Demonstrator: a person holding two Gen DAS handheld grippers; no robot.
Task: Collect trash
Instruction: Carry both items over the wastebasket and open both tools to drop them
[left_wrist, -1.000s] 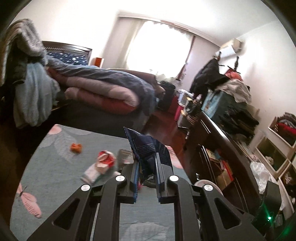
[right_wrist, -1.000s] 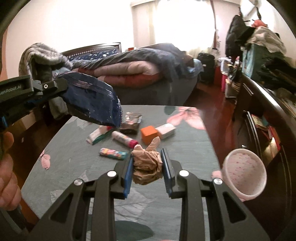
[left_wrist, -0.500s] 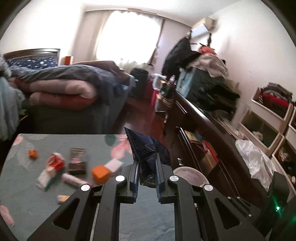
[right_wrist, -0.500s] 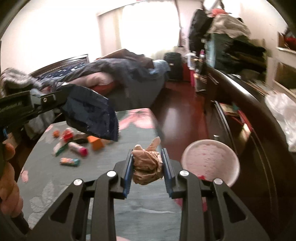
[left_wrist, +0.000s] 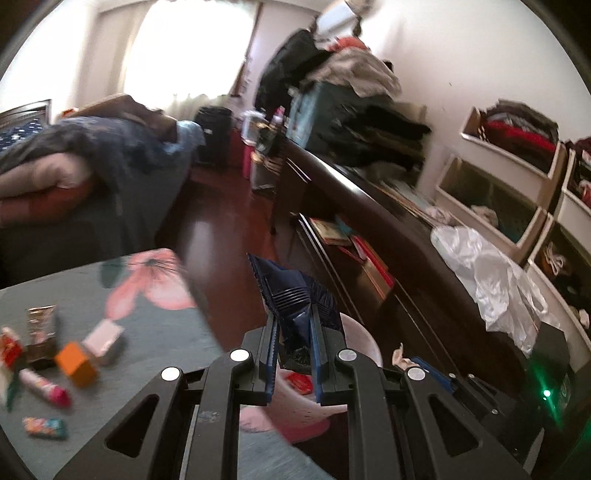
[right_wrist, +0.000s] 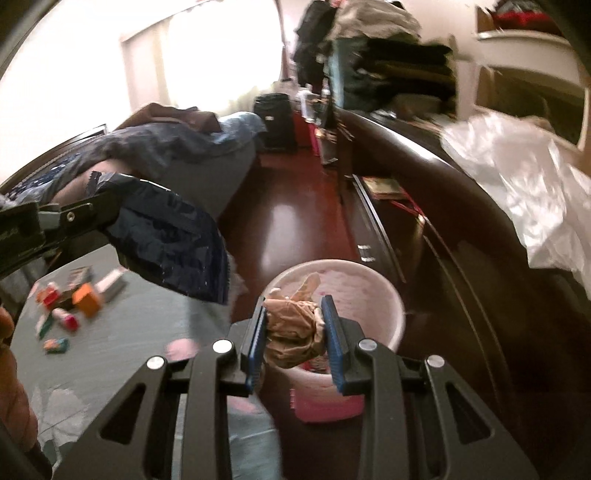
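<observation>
Bedroom floor, pink bin (right_wrist: 369, 295) below: both hand-held grippers clamped, left (left_wrist: 293, 354) on wrapper (left_wrist: 295, 302), right (right_wrist: 295, 332) on wad (right_wrist: 291, 328). Next: release over bin.

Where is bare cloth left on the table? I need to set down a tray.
Bare: the table between the litter and its near edge, and around the pink flower print. Crowded: the far left, where the orange block and wrappers cluster.

Floral-clothed table (left_wrist: 155, 306) with orange box (left_wrist: 75, 363), small wrappers, tube, pink bin (right_wrist: 369, 295) on wooden floor (right_wrist: 295, 229)
</observation>
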